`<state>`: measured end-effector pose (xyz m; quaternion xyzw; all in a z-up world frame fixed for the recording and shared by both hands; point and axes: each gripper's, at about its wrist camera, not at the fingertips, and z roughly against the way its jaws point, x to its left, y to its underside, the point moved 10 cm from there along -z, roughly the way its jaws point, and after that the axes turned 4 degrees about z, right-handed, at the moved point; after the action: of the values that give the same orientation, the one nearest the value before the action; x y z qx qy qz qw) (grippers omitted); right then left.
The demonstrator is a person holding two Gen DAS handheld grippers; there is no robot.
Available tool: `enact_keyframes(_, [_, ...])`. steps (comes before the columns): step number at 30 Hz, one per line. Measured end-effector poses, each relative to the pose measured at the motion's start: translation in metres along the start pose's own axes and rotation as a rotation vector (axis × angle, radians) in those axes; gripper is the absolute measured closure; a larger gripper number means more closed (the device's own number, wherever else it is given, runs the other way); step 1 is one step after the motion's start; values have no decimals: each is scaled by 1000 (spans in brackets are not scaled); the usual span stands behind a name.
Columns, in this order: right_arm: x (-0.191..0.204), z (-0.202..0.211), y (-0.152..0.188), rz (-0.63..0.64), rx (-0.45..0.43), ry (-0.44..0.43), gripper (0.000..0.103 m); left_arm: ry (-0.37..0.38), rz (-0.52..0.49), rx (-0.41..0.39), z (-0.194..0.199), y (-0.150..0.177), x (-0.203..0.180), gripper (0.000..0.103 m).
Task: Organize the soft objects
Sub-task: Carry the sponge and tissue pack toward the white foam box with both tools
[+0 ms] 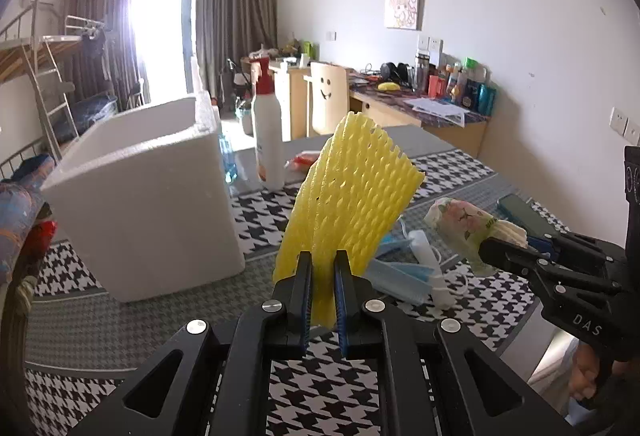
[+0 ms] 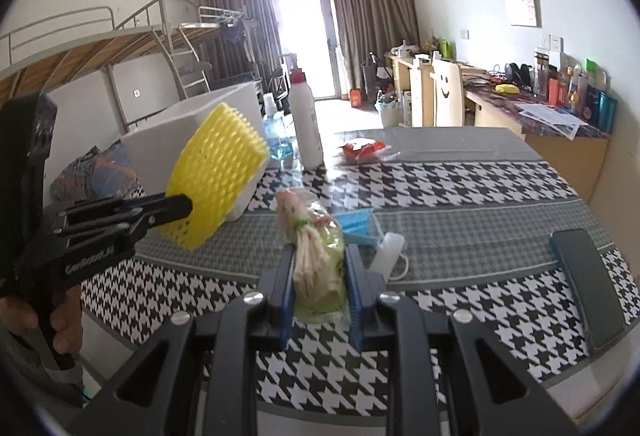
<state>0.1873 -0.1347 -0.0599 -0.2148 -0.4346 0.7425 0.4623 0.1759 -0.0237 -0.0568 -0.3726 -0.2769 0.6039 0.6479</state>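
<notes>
- With both grippers loaded, I judge I'm mid-carry: two soft items lifted, neither binned yet.
- L gripper [image 1: 323, 268]: fingers clenched on the yellow foam net [image 1: 348, 192], which stands up above the table, leaning toward 1 o'clock in the left wrist view.
- R gripper [image 2: 320, 268]: fingers clamped on the floral tissue pack [image 2: 316, 256], held just over the table [image 2: 460, 188].
- White foam box [image 1: 140, 204] sits at 10 o'clock of the L gripper, open top, near the net; prob. the drop spot, tho that's my guess.
- Blue face masks [image 1: 400, 272] lie on the cloth btw the two grippers, not yet picked.
- Next: swing the net over the box rim toward 10 o'clock, clear the wall, then release; the R gripper's pack follows.
- Keep clear of the white bottle [image 1: 268, 132] at 12 o'clock behind the box.
</notes>
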Motion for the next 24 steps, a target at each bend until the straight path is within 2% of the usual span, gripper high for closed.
enact_keyframes(6, [0,2,-14,11,-31,-1,76,-32,-10,-20,1,-11,7,92])
enact_keyframes(24, [0,0,-42,1,-75,-8,76,-13,-7,-45,2,-39,11,92])
